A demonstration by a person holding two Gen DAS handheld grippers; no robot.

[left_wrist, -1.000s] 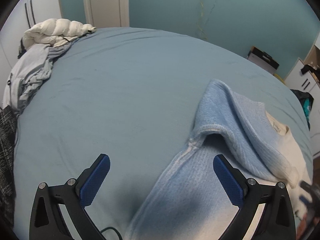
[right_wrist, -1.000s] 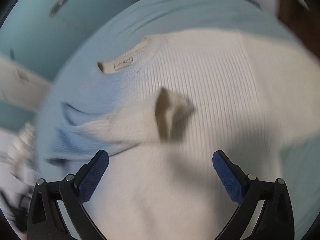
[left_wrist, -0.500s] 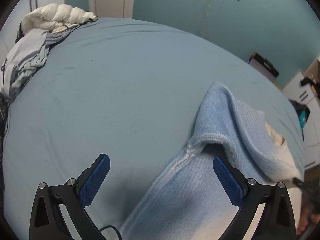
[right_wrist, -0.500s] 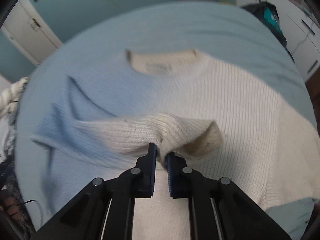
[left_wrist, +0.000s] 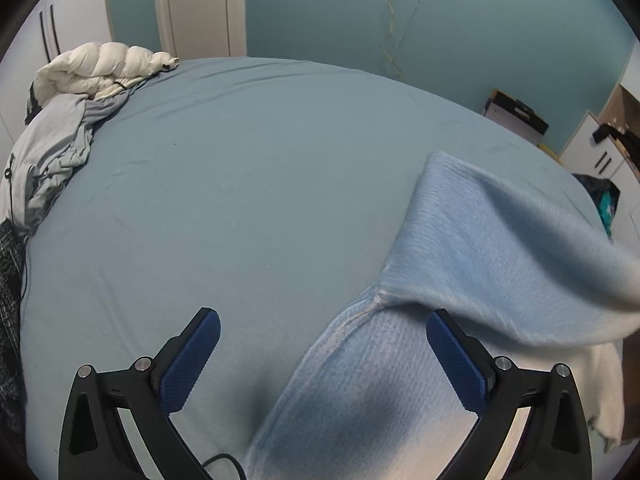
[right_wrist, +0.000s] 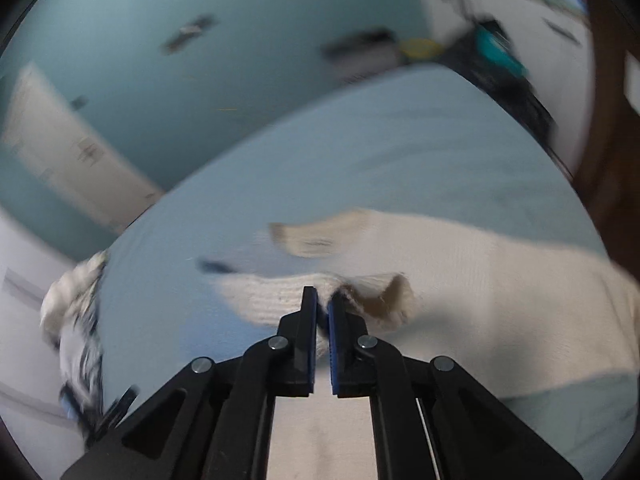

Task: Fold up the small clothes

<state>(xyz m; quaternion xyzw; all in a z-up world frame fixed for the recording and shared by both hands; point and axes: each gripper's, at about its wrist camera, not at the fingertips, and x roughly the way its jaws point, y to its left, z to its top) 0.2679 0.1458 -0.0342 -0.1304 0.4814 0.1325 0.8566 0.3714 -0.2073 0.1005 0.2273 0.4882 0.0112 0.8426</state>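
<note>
A knit sweater (left_wrist: 384, 376), light blue fading to cream, lies on the blue bed sheet (left_wrist: 240, 200). Its left sleeve (left_wrist: 512, 248) is lifted and drawn across to the right. My left gripper (left_wrist: 322, 356) is open and empty, low over the sweater's left side seam. My right gripper (right_wrist: 323, 308) is shut on the sleeve's cream cuff (right_wrist: 372, 300) and holds it above the sweater's cream body (right_wrist: 500, 280). The collar with its label (right_wrist: 312, 240) lies just beyond. The right wrist view is blurred by motion.
A white duvet and a crumpled grey garment (left_wrist: 68, 128) are heaped at the bed's far left corner. A black cable (left_wrist: 220, 462) lies near the front edge. Cabinets and dark clothes (left_wrist: 604, 168) stand to the right beyond the bed. A teal wall is behind.
My right gripper shut on the sleeve cuff and lifted it up and to the right, raising the sleeve off the sweater. My left gripper stayed open and barely moved.
</note>
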